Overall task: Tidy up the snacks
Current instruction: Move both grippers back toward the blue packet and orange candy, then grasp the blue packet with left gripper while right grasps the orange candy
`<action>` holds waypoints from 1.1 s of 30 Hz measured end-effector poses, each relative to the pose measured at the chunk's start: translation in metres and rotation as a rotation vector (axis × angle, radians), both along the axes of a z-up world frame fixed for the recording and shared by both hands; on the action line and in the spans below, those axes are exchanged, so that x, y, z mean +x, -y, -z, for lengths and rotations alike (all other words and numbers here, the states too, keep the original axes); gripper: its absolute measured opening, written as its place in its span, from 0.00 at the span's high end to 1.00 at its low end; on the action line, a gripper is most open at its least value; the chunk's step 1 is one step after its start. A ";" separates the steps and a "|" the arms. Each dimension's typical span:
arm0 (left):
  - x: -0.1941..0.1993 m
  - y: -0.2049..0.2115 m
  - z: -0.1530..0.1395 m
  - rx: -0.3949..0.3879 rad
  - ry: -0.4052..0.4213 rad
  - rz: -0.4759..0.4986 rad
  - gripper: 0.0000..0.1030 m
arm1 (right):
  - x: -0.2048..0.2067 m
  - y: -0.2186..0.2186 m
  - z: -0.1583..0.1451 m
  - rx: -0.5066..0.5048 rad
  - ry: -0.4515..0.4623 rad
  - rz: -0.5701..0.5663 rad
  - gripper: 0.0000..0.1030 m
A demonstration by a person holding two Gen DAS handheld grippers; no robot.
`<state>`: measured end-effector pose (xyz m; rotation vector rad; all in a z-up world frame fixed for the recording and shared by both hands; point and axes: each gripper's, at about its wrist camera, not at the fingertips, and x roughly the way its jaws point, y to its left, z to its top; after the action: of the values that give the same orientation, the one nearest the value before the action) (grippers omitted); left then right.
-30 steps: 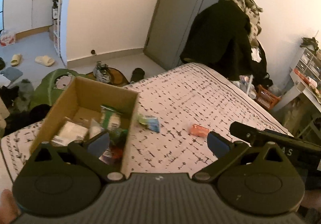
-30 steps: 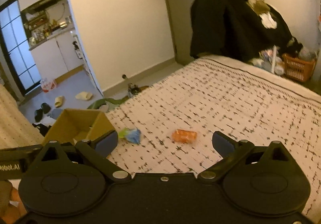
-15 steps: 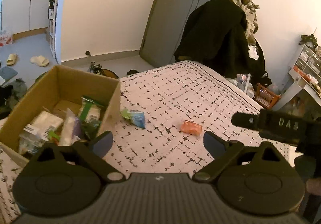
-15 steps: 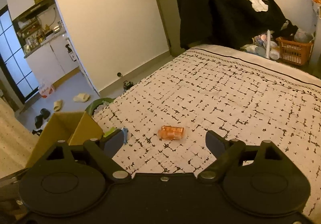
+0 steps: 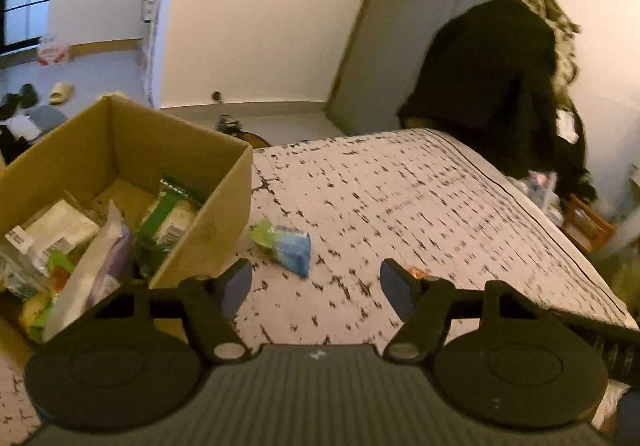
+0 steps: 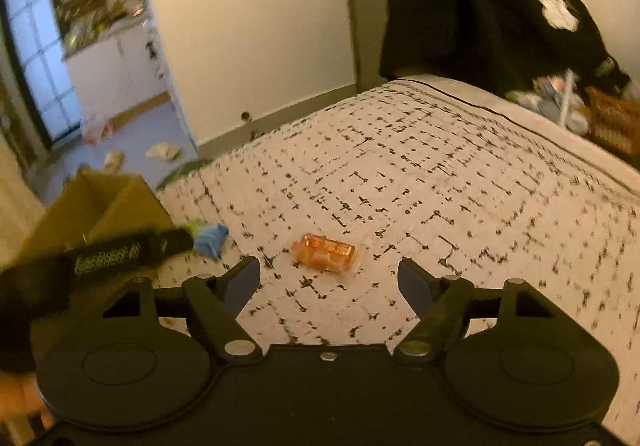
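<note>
A cardboard box (image 5: pixel 208 222) holding several snack packs stands on the patterned bed at the left; it also shows in the right wrist view (image 6: pixel 120 202). A blue and green snack pack (image 5: pixel 286 244) lies on the bed just right of the box, ahead of my open, empty left gripper (image 5: pixel 316 282). It also shows in the right wrist view (image 6: pixel 210 238). An orange snack pack (image 6: pixel 326 252) lies just ahead of my open, empty right gripper (image 6: pixel 330 278). In the left wrist view only its edge (image 5: pixel 414 271) shows behind the right finger.
The bed cover (image 6: pixel 460 174) stretches far and right. A dark coat (image 5: pixel 492 86) hangs by the door beyond the bed. An orange basket (image 6: pixel 612 118) and clutter stand at the far right. Slippers and clothes lie on the floor at the left.
Both grippers have moved forward and lower over the bed. The blue pack and the orange pack now sit closer to the fingertips. Both stay open.
</note>
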<state>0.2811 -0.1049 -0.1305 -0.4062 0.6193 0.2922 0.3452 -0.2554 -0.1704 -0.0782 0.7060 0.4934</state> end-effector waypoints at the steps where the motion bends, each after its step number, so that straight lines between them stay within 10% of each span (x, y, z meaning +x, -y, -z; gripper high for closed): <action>1: 0.005 0.000 0.002 -0.013 -0.003 -0.018 0.32 | 0.003 0.001 0.002 -0.009 0.006 -0.003 0.27; 25: 0.076 0.000 0.063 -0.061 -0.061 -0.287 0.32 | 0.067 -0.019 0.075 -0.033 0.040 -0.086 0.32; 27: 0.083 0.000 0.065 -0.050 -0.064 -0.308 0.32 | 0.067 -0.019 0.073 -0.031 0.049 -0.080 0.42; 29: 0.087 0.003 0.066 -0.016 -0.075 -0.341 0.39 | 0.069 -0.017 0.073 -0.044 0.056 -0.048 0.76; 33: 0.088 0.000 0.067 0.031 -0.105 -0.369 0.63 | 0.062 -0.014 0.070 -0.032 0.048 -0.061 0.77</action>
<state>0.3687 -0.1048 -0.1978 -0.4769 0.6400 0.6782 0.4077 -0.2413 -0.2408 -0.1419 0.6657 0.5369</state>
